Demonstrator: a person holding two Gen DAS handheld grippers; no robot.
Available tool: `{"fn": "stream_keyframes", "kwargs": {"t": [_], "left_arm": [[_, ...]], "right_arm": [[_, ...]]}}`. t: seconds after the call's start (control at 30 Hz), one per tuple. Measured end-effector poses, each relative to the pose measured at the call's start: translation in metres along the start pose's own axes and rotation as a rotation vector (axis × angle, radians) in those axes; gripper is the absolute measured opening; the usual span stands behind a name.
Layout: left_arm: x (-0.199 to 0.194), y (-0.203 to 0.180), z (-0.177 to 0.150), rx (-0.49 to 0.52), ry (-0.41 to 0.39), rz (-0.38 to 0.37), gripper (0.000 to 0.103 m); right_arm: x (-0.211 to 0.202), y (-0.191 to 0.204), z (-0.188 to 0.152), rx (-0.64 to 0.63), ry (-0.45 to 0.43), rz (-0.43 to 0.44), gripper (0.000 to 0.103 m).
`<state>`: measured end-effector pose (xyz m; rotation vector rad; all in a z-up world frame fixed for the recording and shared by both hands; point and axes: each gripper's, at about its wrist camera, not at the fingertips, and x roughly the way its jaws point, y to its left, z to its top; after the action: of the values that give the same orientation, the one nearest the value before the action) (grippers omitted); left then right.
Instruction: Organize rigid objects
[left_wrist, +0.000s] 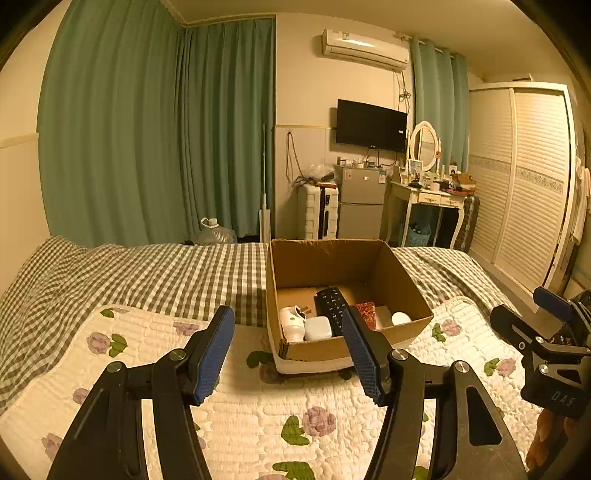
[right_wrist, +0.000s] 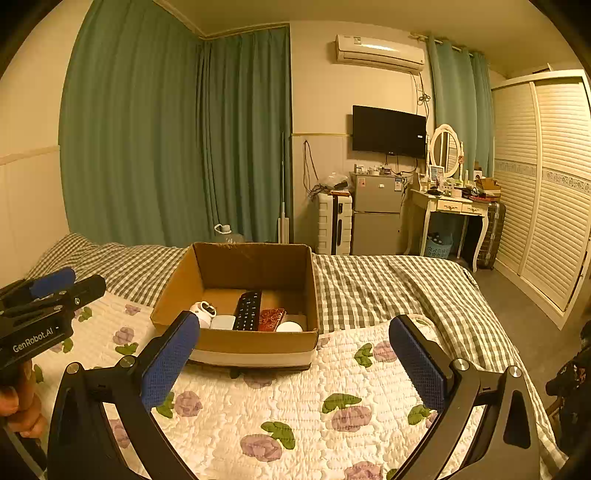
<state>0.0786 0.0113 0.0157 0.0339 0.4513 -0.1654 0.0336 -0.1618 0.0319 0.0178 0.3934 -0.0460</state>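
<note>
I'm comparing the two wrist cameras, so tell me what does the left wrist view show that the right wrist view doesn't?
Only the left wrist view shows the right gripper from the side, at its right edge. Only the right wrist view shows the left gripper at its left edge, with the hand holding it. Both show the open cardboard box on the bed, holding a black remote, a red box and white items, with both grippers open and empty.

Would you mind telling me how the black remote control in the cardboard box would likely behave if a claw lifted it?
The remote looks stiff and slim, so probably light. Its smooth plastic may slip. Leaning among neighbours in the box, it could tip when pulled.
</note>
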Motion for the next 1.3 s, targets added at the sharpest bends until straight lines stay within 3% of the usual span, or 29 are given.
{"fn": "stream_keyframes", "kwargs": {"t": [1.3], "left_arm": [[0.0057,-0.0069,-0.0039,0.036,0.03,0.009,0.063]], "right_arm": [[-0.0003,-0.0021,-0.0033,-0.019,0.013,-0.012,0.103]]}}
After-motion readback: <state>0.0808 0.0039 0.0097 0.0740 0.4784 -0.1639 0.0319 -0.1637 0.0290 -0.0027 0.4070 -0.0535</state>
